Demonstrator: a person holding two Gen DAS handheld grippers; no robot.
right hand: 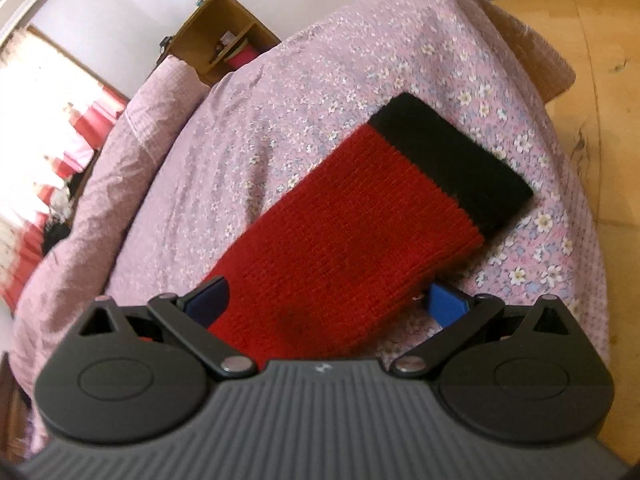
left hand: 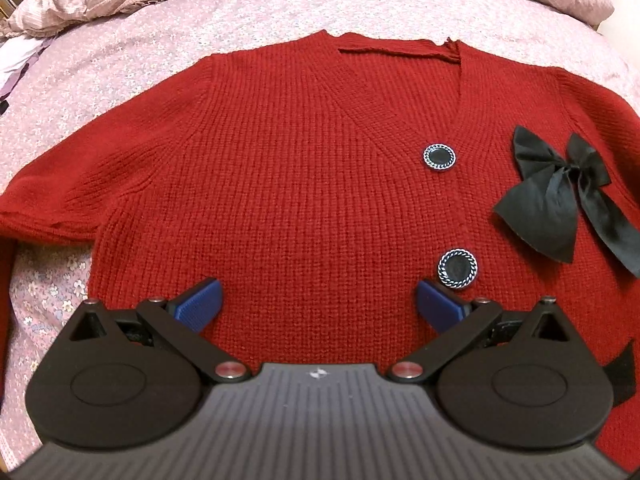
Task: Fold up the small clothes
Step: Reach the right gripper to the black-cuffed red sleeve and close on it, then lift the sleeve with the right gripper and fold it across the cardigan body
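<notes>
A floral pink bedsheet (left hand: 280, 12) fills both views. A red knit cardigan (left hand: 300, 184) lies flat across the centre of the left view, its black bow (left hand: 568, 196) at right (two round buttons nearby). The left gripper (left hand: 319, 308) hovers spread wide over its hem. The right gripper (right hand: 326, 300), also wide, straddles the black-cuffed sleeve (right hand: 360, 232) without pinching it.

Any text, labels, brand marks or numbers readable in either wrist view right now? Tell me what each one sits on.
None readable.
Left claw body: a small pale mark, too small to read.
Right claw body: the same kind of mark, also unreadable.
Red knitted cardigan, its round black chain-rimmed buttons and black satin bow: no lettering visible.
</notes>
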